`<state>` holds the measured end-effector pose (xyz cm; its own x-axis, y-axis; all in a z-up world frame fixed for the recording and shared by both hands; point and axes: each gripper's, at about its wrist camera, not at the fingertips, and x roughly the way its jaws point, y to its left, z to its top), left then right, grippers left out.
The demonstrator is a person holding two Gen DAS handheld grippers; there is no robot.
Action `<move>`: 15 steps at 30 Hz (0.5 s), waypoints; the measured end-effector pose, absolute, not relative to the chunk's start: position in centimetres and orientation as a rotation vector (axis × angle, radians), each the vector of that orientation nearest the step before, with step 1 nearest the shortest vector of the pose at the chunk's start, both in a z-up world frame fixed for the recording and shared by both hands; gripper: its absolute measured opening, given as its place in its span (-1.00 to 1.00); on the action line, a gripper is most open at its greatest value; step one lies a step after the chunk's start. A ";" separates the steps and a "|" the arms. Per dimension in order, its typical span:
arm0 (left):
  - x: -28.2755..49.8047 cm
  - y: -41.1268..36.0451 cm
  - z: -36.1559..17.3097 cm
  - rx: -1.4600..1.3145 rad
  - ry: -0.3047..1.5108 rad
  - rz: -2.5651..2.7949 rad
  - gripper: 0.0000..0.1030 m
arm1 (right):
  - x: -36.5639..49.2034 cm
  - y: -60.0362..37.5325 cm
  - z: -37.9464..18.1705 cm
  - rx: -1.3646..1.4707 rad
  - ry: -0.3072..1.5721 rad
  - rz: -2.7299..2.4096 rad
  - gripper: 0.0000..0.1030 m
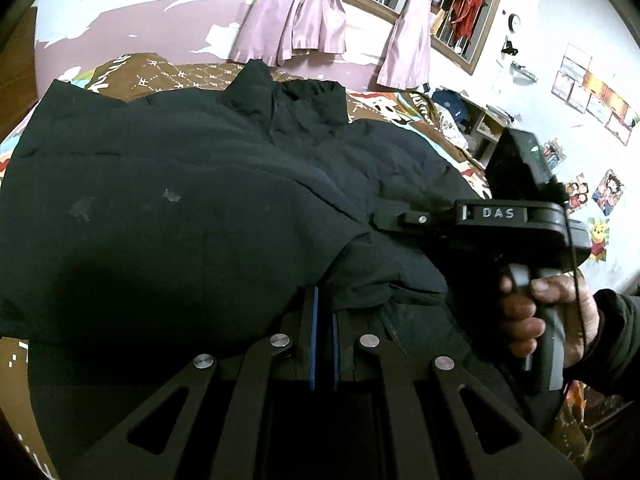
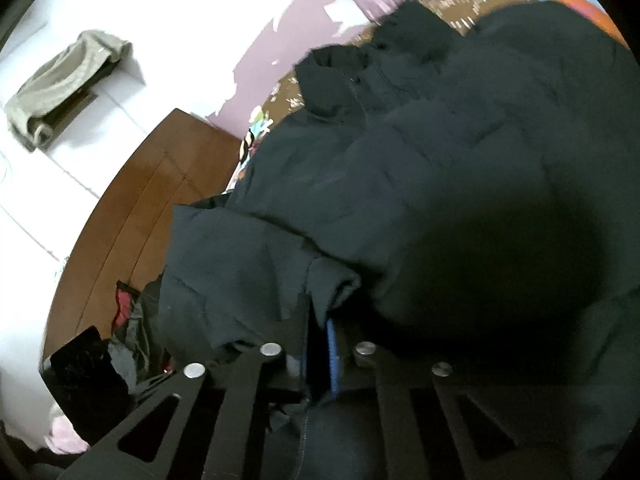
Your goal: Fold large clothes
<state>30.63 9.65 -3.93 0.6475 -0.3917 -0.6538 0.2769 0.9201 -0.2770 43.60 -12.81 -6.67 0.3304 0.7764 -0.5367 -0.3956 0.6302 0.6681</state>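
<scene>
1. Item: black padded jacket [image 1: 208, 184], one large garment, quilted, with stand-up collar [image 1: 304, 92] and a front zip line running down from it
2. Location: spread across a bed over a brown patterned bedspread [image 1: 168, 76], collar toward the far wall and the pink curtains [image 1: 304, 12]; the hem side lies nearest both tools
3. Left gripper [image 1: 323, 344]: clenched, blue pads brought together on a fold of the jacket's near edge; cloth bunches up right at the pad tips
4. Right gripper [image 2: 318, 344]: clamped, with a rolled cuff or hem end [image 2: 336, 284] pinched between the pads; in the left wrist view its body shows further along the same edge, gripped by a hand [image 1: 532, 316]
5. Handling, judged: soft and limp, no stiffness of its own; the padding makes it bulky and springy, so folds will likely puff back unless pressed flat. Moderate weight for clothing, nothing fragile. The shell looks smooth and may slide between pads if only a thin layer is caught
6. Where to take hold, judged: at seamed, doubled places such as hem corners, cuffs and the shoulder seam, which give the pads more to bite than a single skin of shell fabric
7. Surroundings: wooden bed frame [image 2: 152, 208] and a heap of other clothes [image 2: 120, 332] beside the bed, well apart from the fold area
</scene>
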 end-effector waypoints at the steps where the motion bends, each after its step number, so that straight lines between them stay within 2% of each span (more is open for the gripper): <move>1: 30.6 9.6 -3.9 -0.149 0.777 -0.382 -0.93 | 43.3 -12.8 -6.0 0.438 0.926 0.801 -0.92; 5: 30.5 9.3 -3.6 -0.122 0.764 -0.391 -0.87 | 42.6 -13.4 -2.8 0.357 0.800 0.781 -0.92; 12: 29.7 9.9 -2.0 -0.145 0.684 -0.406 -0.39 | 42.8 -17.4 1.3 0.303 0.608 0.598 -0.92; 15: 30.0 11.0 -1.3 -0.175 0.661 -0.361 -0.39 | 43.2 -20.2 1.9 0.306 0.557 0.475 -0.92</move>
<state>30.04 11.01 -1.29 0.7302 -0.3814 -0.5669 0.2713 0.9233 -0.2717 43.23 -20.18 1.88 0.7459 0.5076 -0.4313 -0.3459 0.8485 0.4005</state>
